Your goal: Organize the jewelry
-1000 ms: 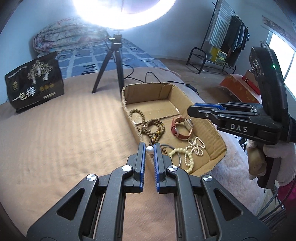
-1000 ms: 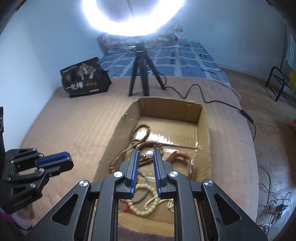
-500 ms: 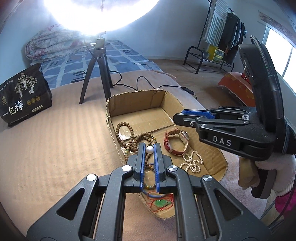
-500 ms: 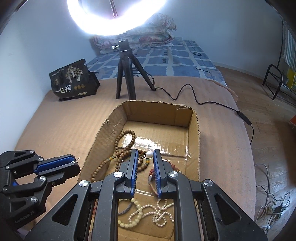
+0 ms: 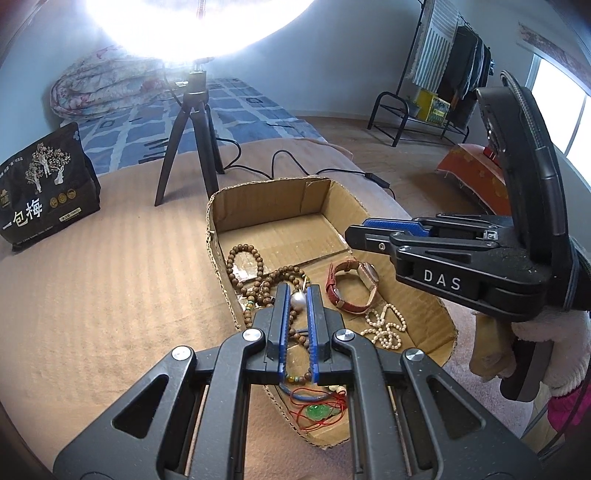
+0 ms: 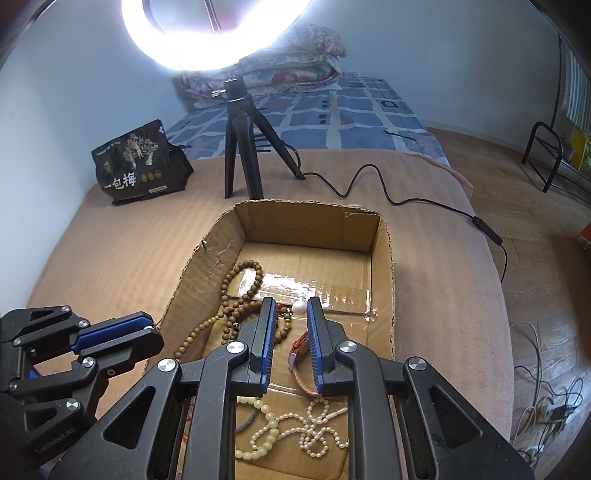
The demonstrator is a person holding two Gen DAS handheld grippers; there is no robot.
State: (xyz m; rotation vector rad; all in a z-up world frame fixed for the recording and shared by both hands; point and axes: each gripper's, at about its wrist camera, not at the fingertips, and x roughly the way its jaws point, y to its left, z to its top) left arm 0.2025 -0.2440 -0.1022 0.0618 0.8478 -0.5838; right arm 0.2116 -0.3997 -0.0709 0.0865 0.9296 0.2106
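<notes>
- Both grippers have come in over the cardboard box since a second ago;
- left gripper clamped on a pearl;
- right gripper clamped on a second pearl

Ahead of gripper: tripod with ring light on bed; black snack bag far left; clothes rack far right; folded quilt behind.
</notes>
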